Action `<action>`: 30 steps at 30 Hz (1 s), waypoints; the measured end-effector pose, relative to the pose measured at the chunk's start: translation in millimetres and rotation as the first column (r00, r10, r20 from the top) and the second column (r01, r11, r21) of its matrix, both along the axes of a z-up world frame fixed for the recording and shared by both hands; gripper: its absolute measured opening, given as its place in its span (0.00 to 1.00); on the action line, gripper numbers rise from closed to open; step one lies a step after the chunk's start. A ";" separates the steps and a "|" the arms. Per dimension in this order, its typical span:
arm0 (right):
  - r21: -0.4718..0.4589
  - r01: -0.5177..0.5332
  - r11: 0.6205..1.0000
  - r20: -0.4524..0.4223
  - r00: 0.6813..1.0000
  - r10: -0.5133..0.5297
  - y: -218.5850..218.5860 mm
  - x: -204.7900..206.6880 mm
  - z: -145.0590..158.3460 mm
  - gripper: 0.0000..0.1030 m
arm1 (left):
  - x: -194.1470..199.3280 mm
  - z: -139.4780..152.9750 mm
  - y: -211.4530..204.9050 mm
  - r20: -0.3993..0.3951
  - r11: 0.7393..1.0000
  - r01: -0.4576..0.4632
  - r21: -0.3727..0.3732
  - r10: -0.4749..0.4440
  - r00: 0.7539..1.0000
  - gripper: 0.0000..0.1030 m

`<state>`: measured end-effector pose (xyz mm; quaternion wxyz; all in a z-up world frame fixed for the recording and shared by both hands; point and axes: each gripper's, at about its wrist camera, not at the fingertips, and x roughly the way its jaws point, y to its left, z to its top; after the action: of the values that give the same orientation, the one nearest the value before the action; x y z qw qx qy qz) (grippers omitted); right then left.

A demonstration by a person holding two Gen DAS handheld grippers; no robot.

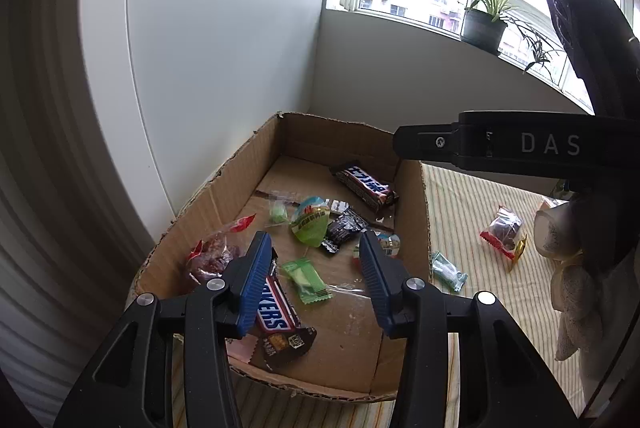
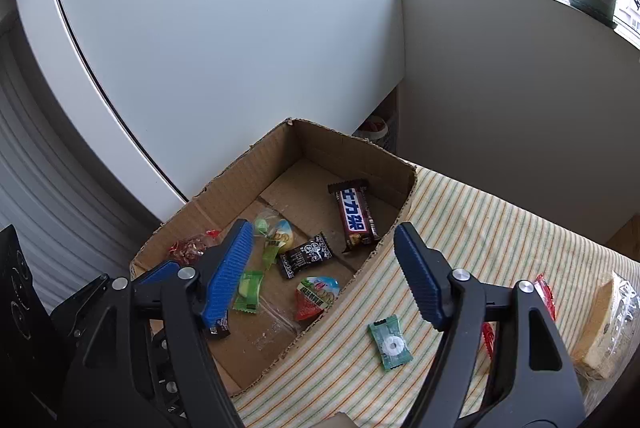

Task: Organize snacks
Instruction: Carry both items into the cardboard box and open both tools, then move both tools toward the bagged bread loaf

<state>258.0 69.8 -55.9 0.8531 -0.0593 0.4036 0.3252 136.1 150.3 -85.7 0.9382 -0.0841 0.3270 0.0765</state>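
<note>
An open cardboard box (image 1: 224, 187) stands on a striped cloth and holds several snacks. Among them are a far Snickers bar (image 1: 366, 187) (image 2: 356, 216), a near Snickers bar (image 1: 276, 312), a green candy (image 1: 308, 280) (image 2: 249, 292) and a black wrapped candy (image 1: 342, 228) (image 2: 306, 254). My left gripper (image 1: 315, 240) hangs open over the box; the near bar lies under its left finger, with no pad pressing on it. My right gripper (image 2: 324, 232) stands wide open over the box's right wall, nothing between its pads. A green mint (image 2: 390, 342) lies on the cloth outside.
A red pack (image 1: 502, 230) and a wrapped yellow cake (image 2: 604, 332) lie on the cloth to the right. A white wall panel rises just behind the box. A potted plant (image 1: 484, 23) stands on the window sill. A gloved hand (image 1: 568, 248) holds the right tool.
</note>
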 end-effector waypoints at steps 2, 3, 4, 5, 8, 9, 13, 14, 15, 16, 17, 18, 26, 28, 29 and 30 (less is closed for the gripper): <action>0.004 0.014 1.000 0.005 1.000 -0.014 -7.3 0.3 3.2 0.77 | 0.2 1.3 -3.5 0.001 1.000 0.006 0.000 -0.006 1.000 0.43; 0.006 0.020 1.000 0.003 1.000 -0.020 -11.5 0.7 4.5 0.77 | 0.4 2.5 -5.5 0.005 1.000 0.007 -0.001 -0.007 1.000 0.43; 0.007 0.027 1.000 0.003 1.000 -0.027 -16.6 0.8 6.1 0.77 | 0.9 3.7 -7.6 0.007 1.000 0.012 -0.003 -0.012 1.000 0.43; 0.005 0.036 0.999 0.004 0.999 -0.036 -21.5 1.3 7.4 0.77 | 1.1 4.7 -10.4 0.009 1.000 0.018 -0.004 -0.018 1.000 0.43; 0.000 0.066 0.998 0.008 0.998 -0.066 -39.4 3.0 11.5 0.77 | 2.6 6.3 -19.6 0.011 1.000 0.030 -0.002 -0.030 0.999 0.43; -0.001 0.075 0.997 0.008 0.997 -0.075 -46.2 3.4 12.7 0.77 | 3.5 6.5 -22.5 0.010 0.999 0.034 -0.003 -0.034 0.999 0.43; -0.005 0.112 0.994 0.002 0.994 -0.112 -75.1 6.0 15.5 0.77 | 4.8 9.3 -36.7 0.018 0.999 0.054 -0.005 -0.054 0.998 0.43; -0.006 0.124 0.992 0.002 0.992 -0.124 -82.5 6.8 15.3 0.77 | 5.4 9.8 -40.3 0.018 0.998 0.060 -0.006 -0.060 0.998 0.43; -0.005 0.136 0.991 -0.001 0.991 -0.136 -90.9 7.8 15.5 0.77 | 6.0 10.2 -44.4 0.019 0.998 0.066 -0.009 -0.066 0.998 0.43; -0.006 0.148 0.989 -0.004 0.989 -0.148 -99.2 8.9 15.6 0.77 | 5.8 10.7 -49.0 0.021 0.997 0.073 -0.013 -0.073 0.997 0.43; -0.006 0.160 0.987 -0.007 0.987 -0.160 -107.4 9.8 15.6 0.77 | 6.4 11.1 -54.1 0.022 0.997 0.082 -0.013 -0.082 0.996 0.43; -0.008 0.172 0.985 -0.007 0.985 -0.172 -116.0 10.2 15.6 0.77 | 7.2 11.0 -59.5 0.021 0.996 0.090 -0.008 -0.090 0.996 0.43; -0.033 0.281 0.959 -0.007 0.959 -0.282 -183.9 14.5 11.7 0.77 | 13.7 10.5 -101.6 0.006 0.987 0.158 -0.016 -0.158 0.987 0.43; -0.048 0.309 0.950 -0.004 0.951 -0.310 -199.4 16.4 9.9 0.78 | 15.7 10.6 -112.4 0.005 0.985 0.171 -0.024 -0.170 0.985 0.43; -0.058 0.323 0.945 -0.003 0.946 -0.324 -206.7 17.5 8.6 0.78 | 17.0 9.9 -117.4 0.004 0.983 0.179 -0.031 -0.179 0.984 0.43; -0.067 0.334 0.940 -0.008 0.942 -0.336 -215.0 19.3 7.2 0.79 | 18.5 9.2 -123.3 0.001 0.981 0.189 -0.037 -0.189 0.982 0.43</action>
<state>277.2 -145.3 -48.6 0.8898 -0.0145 0.4262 0.1625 154.6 27.1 -76.5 0.9391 -0.0701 0.3358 -0.0187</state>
